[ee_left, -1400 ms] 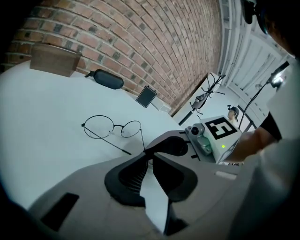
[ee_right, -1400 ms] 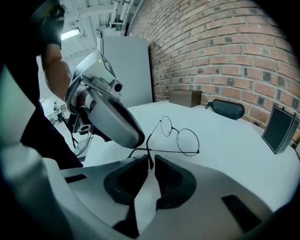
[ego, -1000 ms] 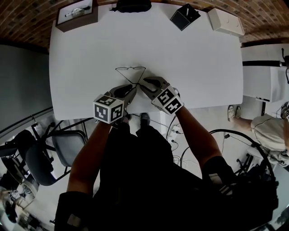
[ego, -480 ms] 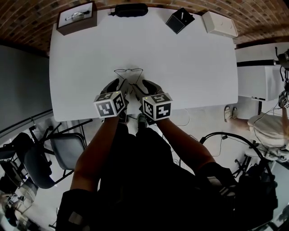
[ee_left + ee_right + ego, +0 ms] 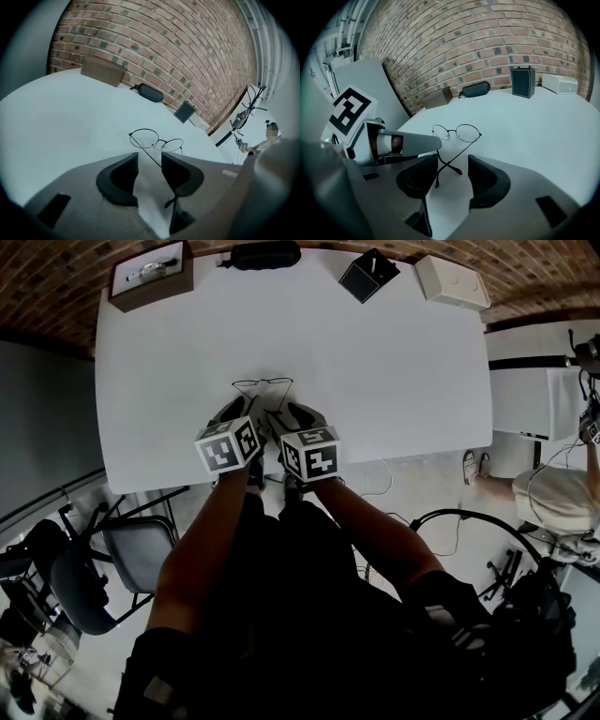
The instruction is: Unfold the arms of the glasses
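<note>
Thin wire-framed round glasses (image 5: 262, 385) rest on the white table (image 5: 403, 381), lenses facing away from me. Their two arms point back toward me and cross each other (image 5: 446, 164). My left gripper (image 5: 246, 409) is open, and one arm (image 5: 151, 155) runs between its jaws without either pad pressing on it. My right gripper (image 5: 283, 414) sits close beside it, jaws opening. The crossed arm tips lie loose between the right gripper's pads (image 5: 485, 176). The left gripper's body (image 5: 405, 142) shows at the left of the right gripper view.
Along the table's far edge stand a wooden box (image 5: 147, 273), a black glasses case (image 5: 262, 253), a small black box (image 5: 366, 276) and a white box (image 5: 452, 282). The near table edge lies just under my grippers. A chair (image 5: 112, 559) stands at lower left.
Both grippers have drawn together behind the glasses and rolled, their marker cubes now side by side. The glasses have shifted only slightly on the table.
</note>
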